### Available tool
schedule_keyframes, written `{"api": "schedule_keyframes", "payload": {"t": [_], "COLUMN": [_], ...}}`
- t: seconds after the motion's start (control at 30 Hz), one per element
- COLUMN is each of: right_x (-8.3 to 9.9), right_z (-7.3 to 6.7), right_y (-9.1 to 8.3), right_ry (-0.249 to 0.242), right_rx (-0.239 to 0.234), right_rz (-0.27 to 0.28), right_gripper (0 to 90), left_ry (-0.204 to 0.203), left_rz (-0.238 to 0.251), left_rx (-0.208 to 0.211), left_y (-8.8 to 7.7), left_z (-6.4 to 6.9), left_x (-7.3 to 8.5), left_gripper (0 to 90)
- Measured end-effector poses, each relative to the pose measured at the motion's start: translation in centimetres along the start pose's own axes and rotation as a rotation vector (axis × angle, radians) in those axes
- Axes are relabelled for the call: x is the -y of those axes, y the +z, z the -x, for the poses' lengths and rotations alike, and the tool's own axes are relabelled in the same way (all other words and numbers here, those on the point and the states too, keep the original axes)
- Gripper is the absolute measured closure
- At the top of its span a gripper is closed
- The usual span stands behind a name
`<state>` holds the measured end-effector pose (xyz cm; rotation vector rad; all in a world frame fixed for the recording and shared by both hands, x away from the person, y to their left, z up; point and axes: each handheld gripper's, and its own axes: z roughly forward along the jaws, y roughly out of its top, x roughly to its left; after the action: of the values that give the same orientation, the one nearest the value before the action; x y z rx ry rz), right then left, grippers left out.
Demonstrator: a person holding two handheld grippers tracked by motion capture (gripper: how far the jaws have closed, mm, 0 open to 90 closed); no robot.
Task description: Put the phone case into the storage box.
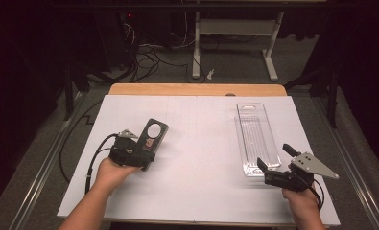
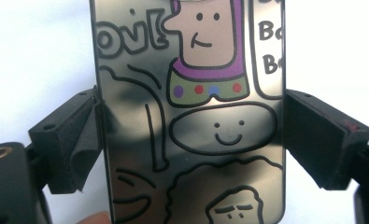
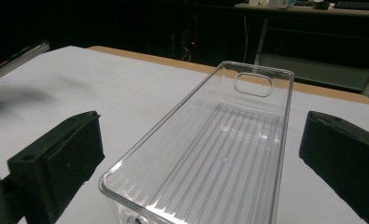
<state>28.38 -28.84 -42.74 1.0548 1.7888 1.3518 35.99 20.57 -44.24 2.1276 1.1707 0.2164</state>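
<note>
High view overhead, claw views close, sharing clear tray (image 1: 257,139)

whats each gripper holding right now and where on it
The left gripper clamps the cartoon-printed phone case across its two long side edges, near the lower half. The right gripper holds nothing; its jaws stand open around the clear tray.

The phone case (image 2: 191,116), clamped between the left tongs (image 2: 191,135), bears cartoon lettering: "OV!" at its upper left, and "Bo" on two lines, cut off, at its upper right edge.
</note>
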Motion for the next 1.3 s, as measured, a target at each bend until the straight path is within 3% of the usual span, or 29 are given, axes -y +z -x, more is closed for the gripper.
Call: {"api": "schedule_keyframes", "payload": {"t": [0.37, 0.47, 0.5, 0.6, 0.87, 1.03, 1.3], "right_x": [0.0, 0.1, 0.1, 0.1, 0.3, 0.3, 0.5], "right_z": [-0.1, 0.0, 0.0, 0.0, 0.0, 0.0, 0.1], "right_y": [0.0, 0.1, 0.1, 0.1, 0.2, 0.2, 0.4], "right_ry": [0.002, 0.003, 0.003, 0.002, 0.007, 0.006, 0.012], "right_rx": [-0.007, -0.006, -0.004, -0.005, 0.003, 0.006, 0.015], "right_rz": [0.001, 0.002, 0.002, -0.002, -0.003, -0.003, -0.023], "right_gripper": [0.3, 0.2, 0.2, 0.2, 0.3, 0.2, 0.2], "left_ry": [0.029, 0.017, 0.010, 0.014, 0.059, 0.050, 0.072], "left_rz": [0.145, 0.172, 0.171, 0.183, 0.193, 0.239, 0.281], "left_rx": [-0.005, 0.002, 0.020, 0.021, 0.030, 0.039, 0.065], "left_y": [-1.6, -1.8, -1.9, -1.8, -1.9, -2.4, -2.8], "left_z": [1.0, 0.8, 0.6, 0.5, 0.7, 0.6, 0.7], "left_x": [2.0, 2.3, 2.4, 2.8, 2.9, 2.9, 2.7], "left_gripper": [13.0, 13.0, 13.0, 13.0, 13.0, 13.0, 13.0]}}
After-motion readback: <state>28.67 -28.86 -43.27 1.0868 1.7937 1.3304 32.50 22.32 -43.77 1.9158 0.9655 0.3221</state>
